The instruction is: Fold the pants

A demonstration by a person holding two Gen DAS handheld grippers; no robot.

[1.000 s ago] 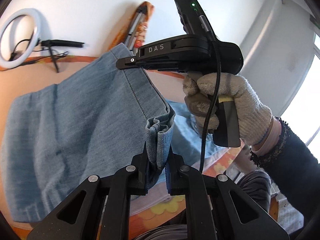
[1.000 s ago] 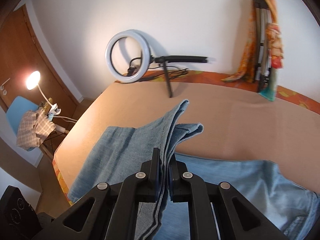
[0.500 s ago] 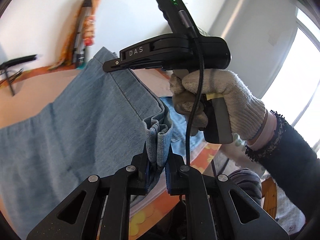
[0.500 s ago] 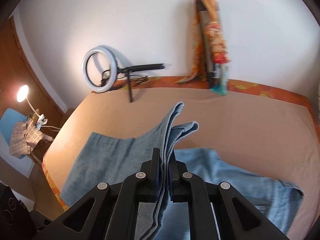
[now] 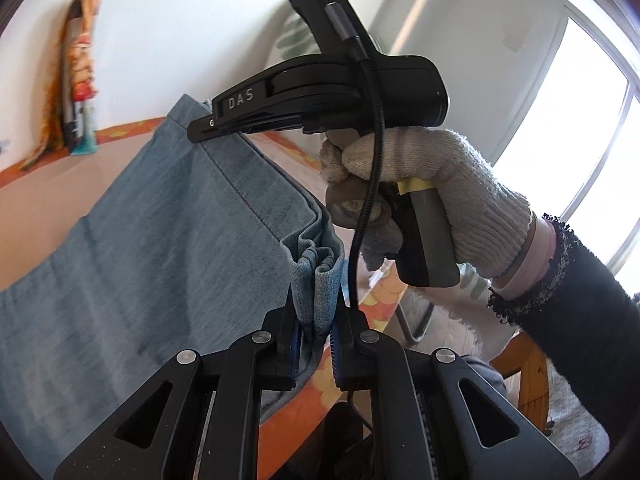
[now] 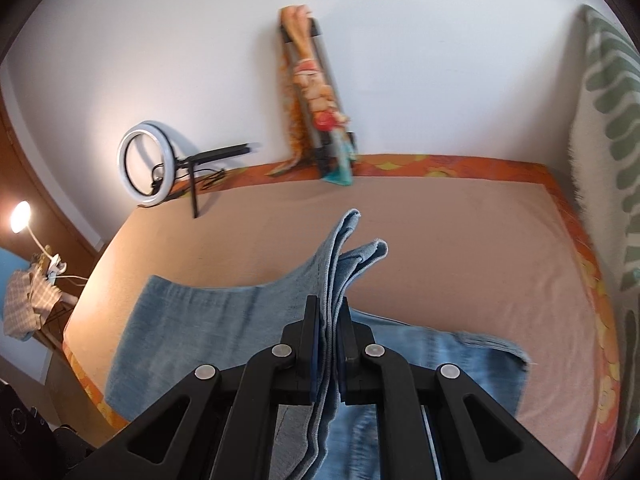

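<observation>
The light blue denim pants hang between my two grippers over the tan bed. My left gripper is shut on a bunched hem of the pants. My right gripper is shut on the stacked hem edges; in the left wrist view it shows clamped on the far corner, held by a gloved hand. The rest of the pants lies flat on the bed below, waist end to the right.
A ring light on a stand and a wrapped orange bundle stand at the bed's far edge against the white wall. A lamp glows at left. A green-patterned curtain hangs at right. A wooden chair stands beside the bed.
Both grippers have swung to the right with the hem held; the ring light has slid left in both views and the waist end has come into view at right.
</observation>
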